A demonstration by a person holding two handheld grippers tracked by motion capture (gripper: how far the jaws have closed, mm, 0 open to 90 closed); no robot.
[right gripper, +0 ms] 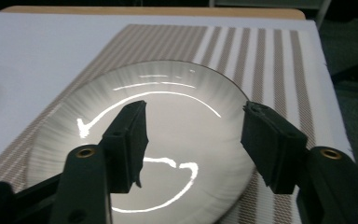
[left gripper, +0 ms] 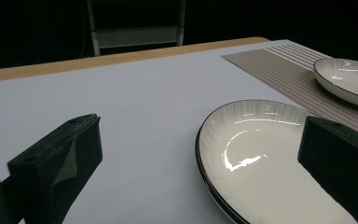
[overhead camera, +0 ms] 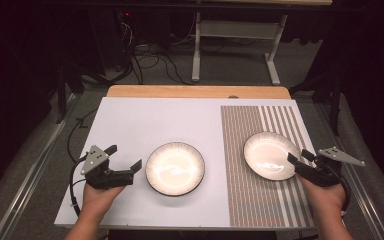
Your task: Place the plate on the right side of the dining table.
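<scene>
Two shallow white plates with dark rims lie on the table. The left plate [overhead camera: 175, 168] [left gripper: 261, 154] rests on the white mat [overhead camera: 145, 125]. The right plate [overhead camera: 271, 155] [right gripper: 191, 140] [left gripper: 349, 77] sits on a brown striped placemat [overhead camera: 260, 200] [right gripper: 261, 46]. My left gripper [overhead camera: 126, 156] [left gripper: 200, 126] is open just left of the left plate, one jaw near its rim. At the right plate's right edge my right gripper [overhead camera: 299, 155] [right gripper: 196, 112] stands open, both jaws above the plate's surface. Neither holds anything.
A wooden strip [overhead camera: 197, 91] runs along the table's far edge. Beyond it stand a white metal frame [overhead camera: 235, 45] and cables on the dark floor. Metal rails flank the table on both sides.
</scene>
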